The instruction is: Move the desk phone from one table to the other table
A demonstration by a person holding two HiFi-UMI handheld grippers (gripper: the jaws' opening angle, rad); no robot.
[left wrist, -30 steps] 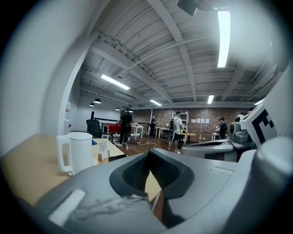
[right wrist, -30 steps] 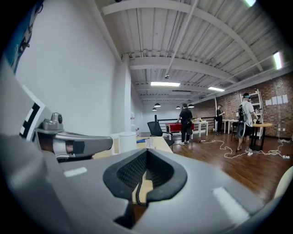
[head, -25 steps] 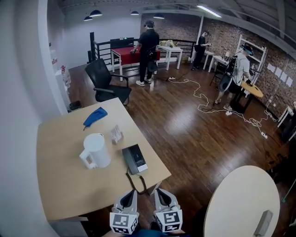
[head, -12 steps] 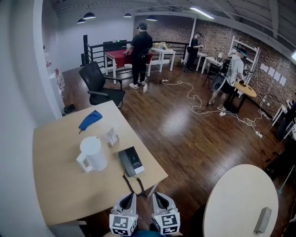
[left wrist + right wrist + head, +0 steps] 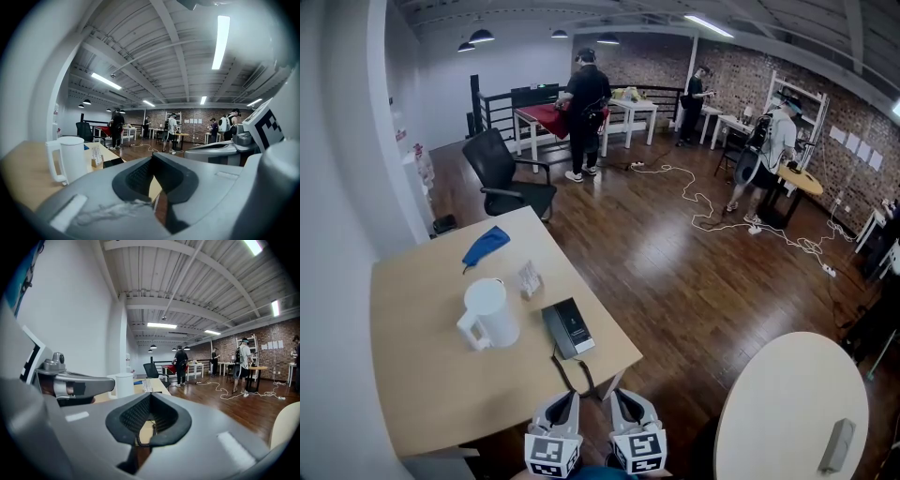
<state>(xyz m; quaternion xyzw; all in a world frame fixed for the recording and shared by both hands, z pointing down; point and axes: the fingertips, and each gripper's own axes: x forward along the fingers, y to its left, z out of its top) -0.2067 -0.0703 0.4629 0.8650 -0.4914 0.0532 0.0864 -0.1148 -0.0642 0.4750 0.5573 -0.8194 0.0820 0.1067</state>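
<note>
Looking at left gripper (image 5: 563, 401) and right gripper (image 5: 624, 401) side by side, fingers pressed together on both, pinching nothing. Can spot the phone (image 5: 569, 328) straight ahead of the fingertips, flat on the square table (image 5: 422, 375) near its edge, with the cord (image 5: 577, 375) drooping off toward the fingers. Also seeing a white jug (image 5: 490, 314) ahead-left of the left fingers, near the phone. Got the round table (image 5: 778, 403) off right of the right fingers, well apart.

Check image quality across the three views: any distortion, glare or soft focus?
Head view: fisheye bending, reflections on the glossy floor, desk phone clear. Left gripper view: heavy vignette, ceiling light blown out, left tool soft up close. Right gripper view: same dark corners, right tool blurred, far room sharper.
</note>
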